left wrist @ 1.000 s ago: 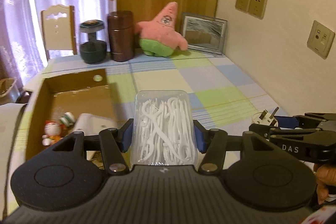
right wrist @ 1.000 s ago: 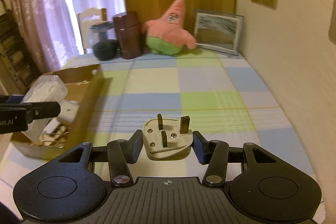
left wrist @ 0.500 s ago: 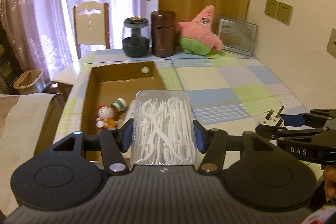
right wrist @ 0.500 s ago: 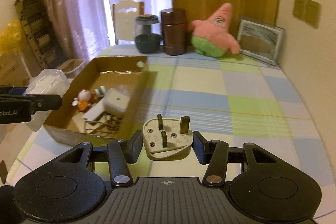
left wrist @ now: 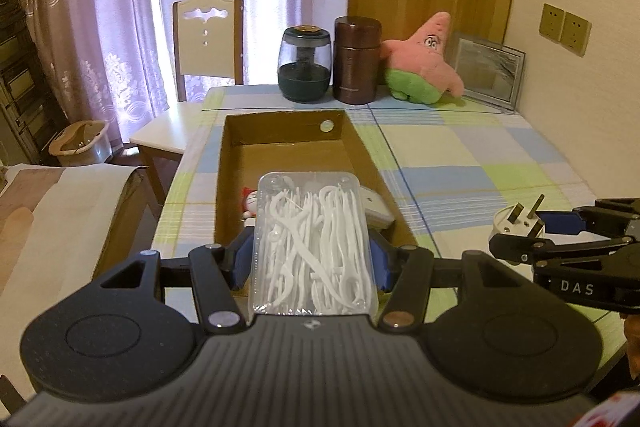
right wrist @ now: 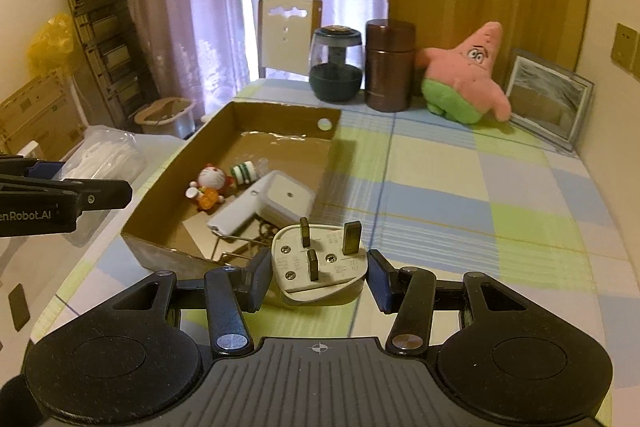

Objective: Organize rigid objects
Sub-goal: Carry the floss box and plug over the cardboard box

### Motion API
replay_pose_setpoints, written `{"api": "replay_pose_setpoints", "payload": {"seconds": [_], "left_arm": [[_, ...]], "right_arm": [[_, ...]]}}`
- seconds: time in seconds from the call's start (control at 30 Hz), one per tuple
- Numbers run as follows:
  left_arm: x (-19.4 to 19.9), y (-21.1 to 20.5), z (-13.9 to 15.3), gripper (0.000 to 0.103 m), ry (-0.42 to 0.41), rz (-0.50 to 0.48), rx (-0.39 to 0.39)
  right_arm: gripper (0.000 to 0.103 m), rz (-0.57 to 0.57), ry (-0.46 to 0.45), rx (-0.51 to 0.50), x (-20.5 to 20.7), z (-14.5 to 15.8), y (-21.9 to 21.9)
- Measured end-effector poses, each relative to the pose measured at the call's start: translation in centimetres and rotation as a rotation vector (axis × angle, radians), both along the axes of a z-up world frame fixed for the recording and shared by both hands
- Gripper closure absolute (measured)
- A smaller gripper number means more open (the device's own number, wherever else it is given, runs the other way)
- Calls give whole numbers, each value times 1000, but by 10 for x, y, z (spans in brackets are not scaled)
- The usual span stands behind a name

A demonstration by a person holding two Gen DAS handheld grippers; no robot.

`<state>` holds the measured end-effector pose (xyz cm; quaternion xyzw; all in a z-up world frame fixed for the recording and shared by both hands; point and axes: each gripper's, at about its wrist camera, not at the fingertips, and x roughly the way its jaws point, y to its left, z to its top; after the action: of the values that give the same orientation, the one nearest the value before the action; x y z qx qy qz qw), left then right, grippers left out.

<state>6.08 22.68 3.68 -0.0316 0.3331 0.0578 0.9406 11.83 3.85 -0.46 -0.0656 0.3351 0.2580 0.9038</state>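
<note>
My left gripper (left wrist: 310,263) is shut on a clear plastic box of white floss picks (left wrist: 312,247), held above the near end of an open cardboard box (left wrist: 280,131). My right gripper (right wrist: 318,273) is shut on a white three-pin plug (right wrist: 320,267), prongs up, just right of the box's near corner. From the left wrist view the plug (left wrist: 516,225) and the right gripper (left wrist: 560,239) show at the right edge. The cardboard box (right wrist: 180,163) holds a small cat figurine (right wrist: 210,183), a white adapter (right wrist: 280,197) and metal clips.
A dark glass jar (left wrist: 306,65), a brown canister (left wrist: 357,61), a pink star plush (left wrist: 424,65) and a framed picture (left wrist: 490,71) line the table's far edge. A chair (left wrist: 208,43) stands behind the checked tablecloth (right wrist: 460,187). A wall runs along the right.
Both grippers swung left with their loads. The cardboard box now lies straight ahead of the left gripper and close on the right gripper's left; more of the curtains and room shows.
</note>
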Motion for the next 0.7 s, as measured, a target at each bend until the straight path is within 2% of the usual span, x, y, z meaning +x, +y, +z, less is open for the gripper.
{"api": "replay_pose_setpoints", "payload": {"seconds": [0.3, 0.7], "left_arm": [[9, 24, -9, 51, 21, 8, -2], [49, 46, -28, 50, 65, -18, 14]], "right_arm": [[56, 41, 22, -14, 17, -6, 24], [56, 82, 48, -36, 65, -19, 57]]}}
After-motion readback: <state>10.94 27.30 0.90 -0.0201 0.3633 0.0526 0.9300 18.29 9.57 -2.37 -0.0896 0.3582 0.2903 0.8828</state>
